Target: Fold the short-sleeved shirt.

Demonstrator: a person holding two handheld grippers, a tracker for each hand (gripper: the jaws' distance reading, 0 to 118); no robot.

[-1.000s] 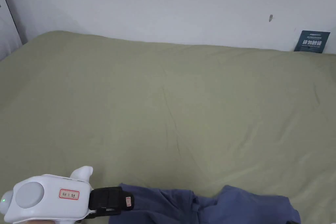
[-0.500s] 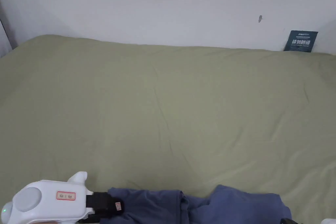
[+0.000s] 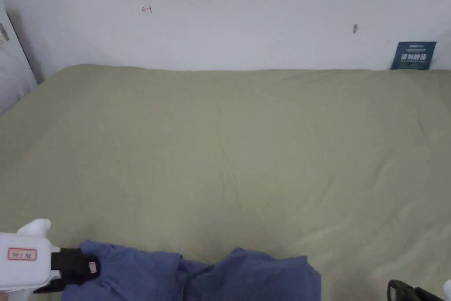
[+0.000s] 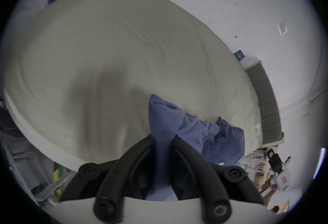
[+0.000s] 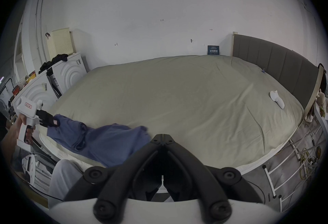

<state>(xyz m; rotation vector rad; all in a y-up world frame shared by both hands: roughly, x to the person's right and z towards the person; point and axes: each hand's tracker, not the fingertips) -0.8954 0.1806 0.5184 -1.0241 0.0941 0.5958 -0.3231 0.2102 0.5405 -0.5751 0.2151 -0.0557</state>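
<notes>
The blue short-sleeved shirt (image 3: pixel 198 275) lies crumpled at the near edge of the bed. My left gripper (image 3: pixel 90 266), white-bodied with black jaws, is shut on the shirt's left end. In the left gripper view, blue fabric (image 4: pixel 195 130) runs up between the two jaws of that gripper (image 4: pixel 163 139). My right gripper (image 5: pixel 162 136) has its jaws together with nothing between them, just right of the shirt's (image 5: pixel 110 141) loose end. In the head view, the right gripper (image 3: pixel 398 288) peeks in at the bottom right, apart from the cloth.
The bed (image 3: pixel 246 139) has a pale green sheet and stands against a white wall. A grey headboard (image 5: pixel 276 61) closes the right side, with a small white object (image 5: pixel 276 102) on the sheet near it. White panels (image 5: pixel 69 71) stand to the left.
My left gripper has pulled the shirt leftward along the near edge of the bed. The shirt's right end now lies apart from the right gripper, which has come into the head view.
</notes>
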